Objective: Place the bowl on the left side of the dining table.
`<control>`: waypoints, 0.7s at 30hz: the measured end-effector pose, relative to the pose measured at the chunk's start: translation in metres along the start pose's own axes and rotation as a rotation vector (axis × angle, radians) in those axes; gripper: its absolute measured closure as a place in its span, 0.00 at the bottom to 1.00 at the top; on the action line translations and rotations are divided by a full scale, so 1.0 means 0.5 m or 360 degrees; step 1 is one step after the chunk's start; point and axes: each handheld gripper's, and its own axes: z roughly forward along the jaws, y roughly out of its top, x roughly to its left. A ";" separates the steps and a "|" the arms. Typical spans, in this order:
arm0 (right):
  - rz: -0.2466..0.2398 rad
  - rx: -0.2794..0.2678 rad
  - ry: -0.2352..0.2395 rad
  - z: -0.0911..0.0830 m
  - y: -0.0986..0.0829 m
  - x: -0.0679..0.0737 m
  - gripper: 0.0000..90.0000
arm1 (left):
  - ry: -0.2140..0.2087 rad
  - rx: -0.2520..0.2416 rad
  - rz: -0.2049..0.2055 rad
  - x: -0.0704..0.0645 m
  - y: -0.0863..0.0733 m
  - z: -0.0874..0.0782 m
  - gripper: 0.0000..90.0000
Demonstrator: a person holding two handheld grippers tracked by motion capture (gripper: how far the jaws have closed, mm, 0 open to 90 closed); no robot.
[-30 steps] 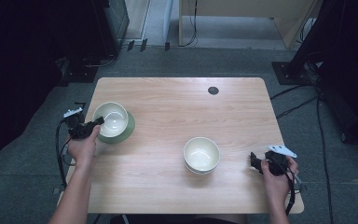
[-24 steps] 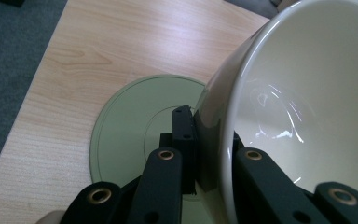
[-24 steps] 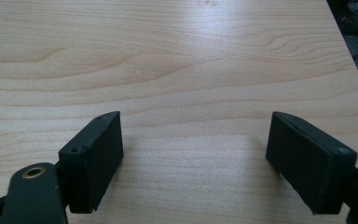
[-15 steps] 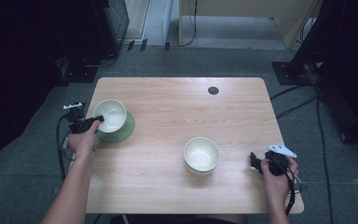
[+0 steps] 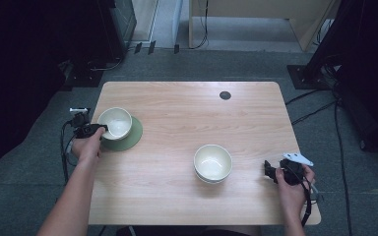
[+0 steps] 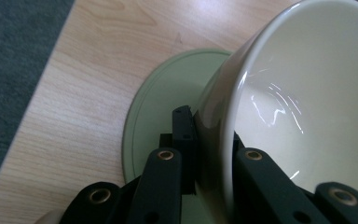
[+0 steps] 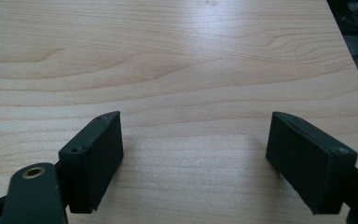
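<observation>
Lifted and tilted since a second ago, the white bowl (image 5: 115, 122) now hangs over the green saucer (image 5: 130, 136) with its left rim pinched in the left gripper (image 5: 94, 129), one jaw inside the wall and one outside. That saucer lies near the left edge of the table (image 5: 187, 108). Well to the right of the saucer stands a cream bowl (image 5: 212, 162), and beyond it the right gripper (image 5: 270, 172) rests on the wood, jaws wide apart, holding nothing.
</observation>
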 end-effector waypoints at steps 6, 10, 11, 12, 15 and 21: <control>0.0000 0.0000 0.0000 0.000 0.000 0.000 0.21 | 0.0006 0.0026 -0.0041 0.001 0.003 0.007 0.93; 0.0000 0.0000 0.0000 0.000 0.000 0.000 0.21 | -0.0007 0.0032 -0.0052 0.004 0.006 0.008 0.93; 0.0000 0.0000 0.0000 0.000 0.000 0.000 0.21 | -0.0009 0.0025 -0.0054 0.004 0.007 0.008 0.93; 0.0000 0.0000 0.0000 0.000 0.000 0.000 0.21 | -0.0013 0.0017 -0.0061 0.004 0.008 0.008 0.91; 0.0000 0.0000 0.0000 0.000 0.000 0.000 0.21 | -0.0030 -0.0003 -0.0066 0.005 0.010 0.006 0.89; 0.0000 0.0000 0.0000 0.000 0.000 0.000 0.21 | -0.0037 -0.0062 -0.0047 0.006 0.008 0.002 0.70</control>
